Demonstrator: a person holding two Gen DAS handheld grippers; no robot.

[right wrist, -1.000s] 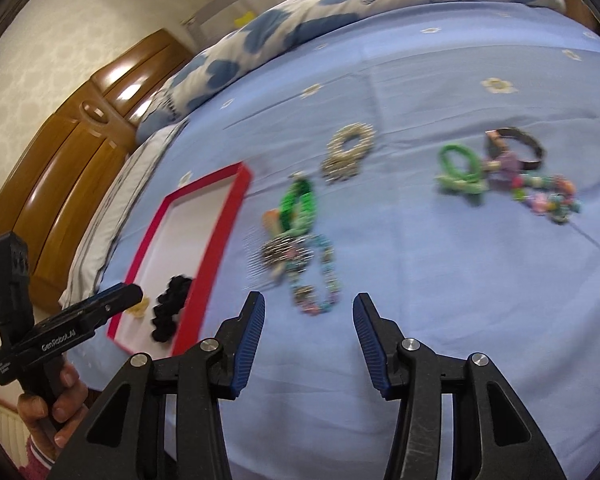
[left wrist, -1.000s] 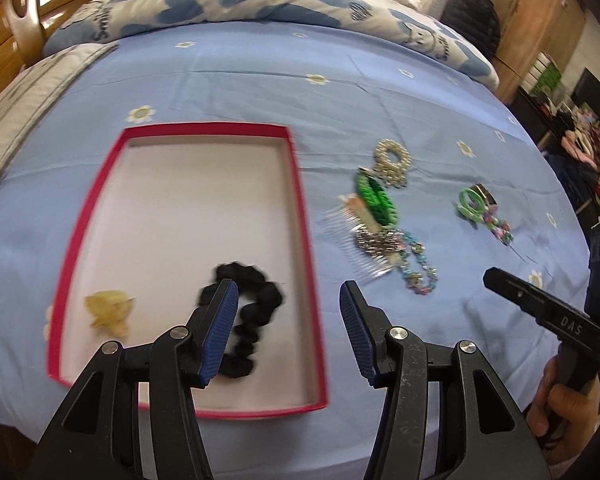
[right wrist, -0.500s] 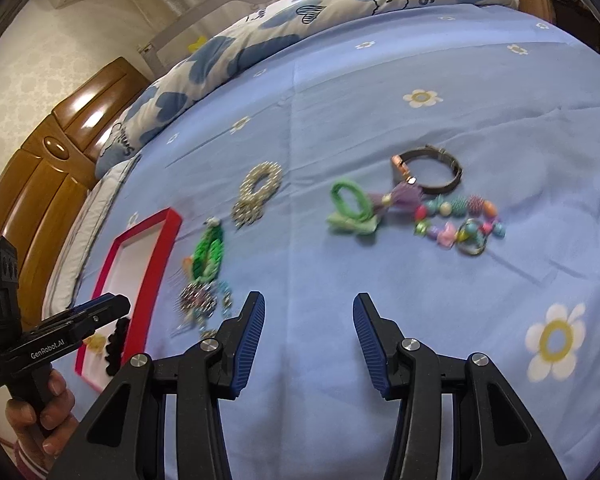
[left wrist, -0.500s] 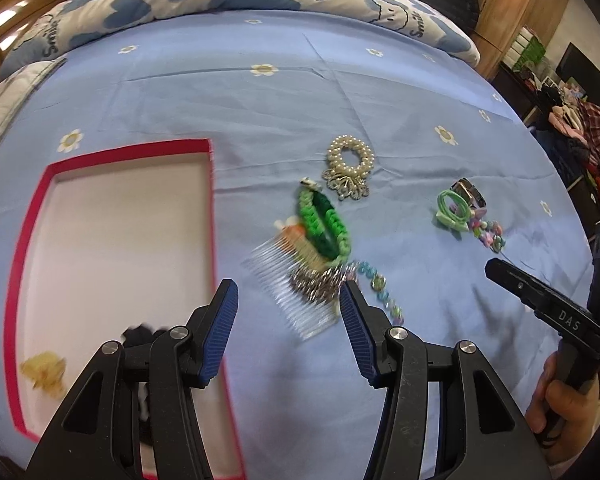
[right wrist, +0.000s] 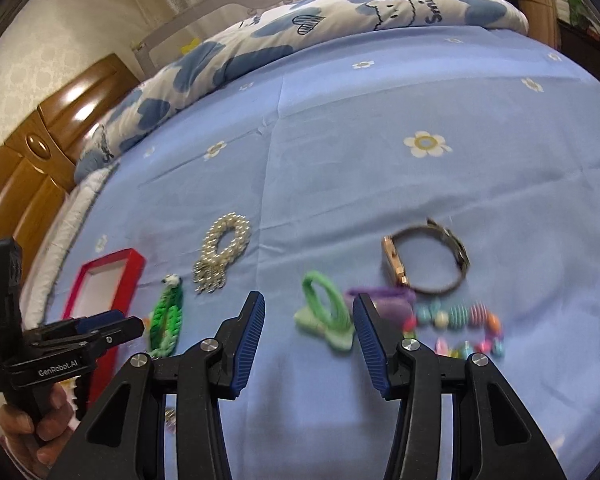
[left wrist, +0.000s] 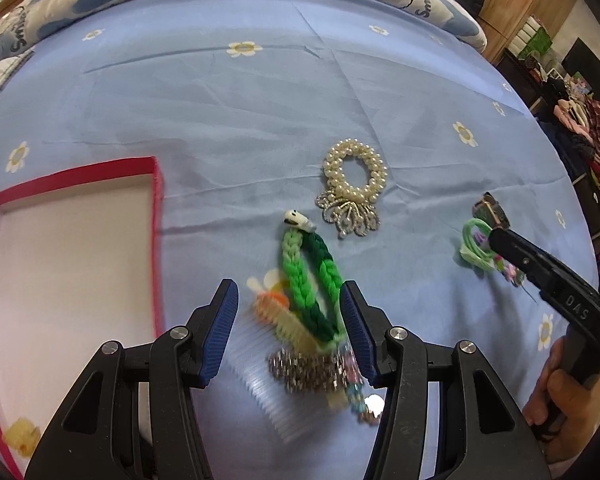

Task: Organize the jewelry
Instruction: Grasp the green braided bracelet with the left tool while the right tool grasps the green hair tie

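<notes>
Both grippers have travelled away from the red tray [left wrist: 156, 240] toward the jewelry spread on the blue bed sheet [left wrist: 240, 112]; the tray, centred in the left wrist view a second ago, now lies at that view's left edge.

The green braided bracelet [left wrist: 308, 280] is woven in light and dark green bands with a small white charm at its far end. It lies near the sheet's middle, overlapping a clear hair comb [left wrist: 260, 380] and a rhinestone piece [left wrist: 308, 368]. A pearl scrunchie [left wrist: 354, 172] with a silver pendant lies just beyond it.

Only the left wrist view shows a yellow item [left wrist: 20, 436] in the tray's near corner. Only the right wrist view shows clearly the watch [right wrist: 428, 260], the green hair tie [right wrist: 326, 312] and the multicoloured bead bracelet [right wrist: 456, 328].

The left gripper [left wrist: 288, 332] points steeply down, fingers released, straddling the bracelet and comb without pressing them. The right gripper [right wrist: 310, 340] tilts down, fingers released, with the green hair tie seen between them, not gripped. A hand [right wrist: 40, 436] holds the left gripper's handle.
</notes>
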